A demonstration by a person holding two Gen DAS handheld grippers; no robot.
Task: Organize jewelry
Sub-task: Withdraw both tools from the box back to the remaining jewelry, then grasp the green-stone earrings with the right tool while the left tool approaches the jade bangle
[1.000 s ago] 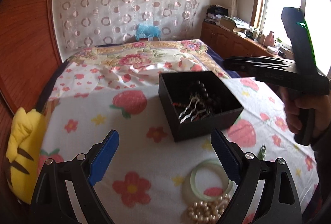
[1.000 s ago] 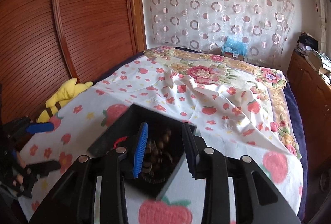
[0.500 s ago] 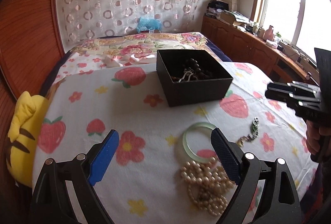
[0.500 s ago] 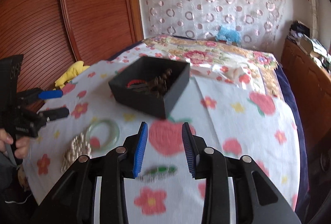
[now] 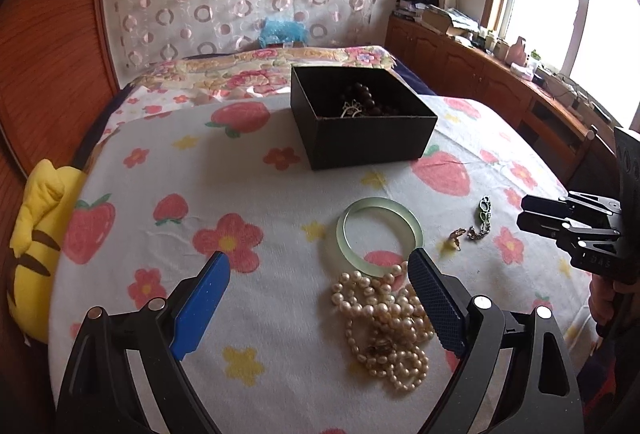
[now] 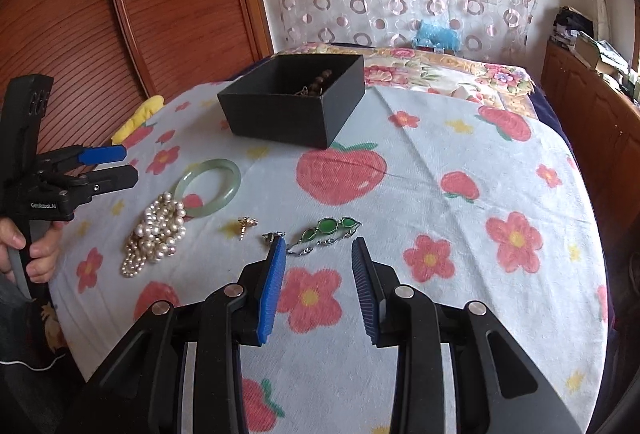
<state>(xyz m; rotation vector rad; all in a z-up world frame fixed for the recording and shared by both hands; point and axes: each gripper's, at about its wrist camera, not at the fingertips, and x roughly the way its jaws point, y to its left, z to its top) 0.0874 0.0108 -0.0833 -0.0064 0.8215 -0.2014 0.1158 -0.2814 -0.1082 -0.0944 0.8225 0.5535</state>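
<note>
Green-stone bracelet point(image 6: 326, 232) lies flat on the bed's sheet point(image 6: 420, 185) just ahead of the right gripper point(image 6: 318, 250), whose jaws gape, holding nothing. Pearl necklace point(image 5: 384, 326) sits heaped by the left gripper point(image 5: 318, 268), partly behind its right jaw; those jaws spread wide, empty. Jade bangle point(image 5: 378, 236) touches the pearls; black box point(image 5: 362, 115) well beyond.

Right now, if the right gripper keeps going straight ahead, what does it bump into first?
Probably the green stone bracelet, lying just ahead of the open right gripper on the bedsheet. Depth is hard to judge, so it might pass above.
</note>
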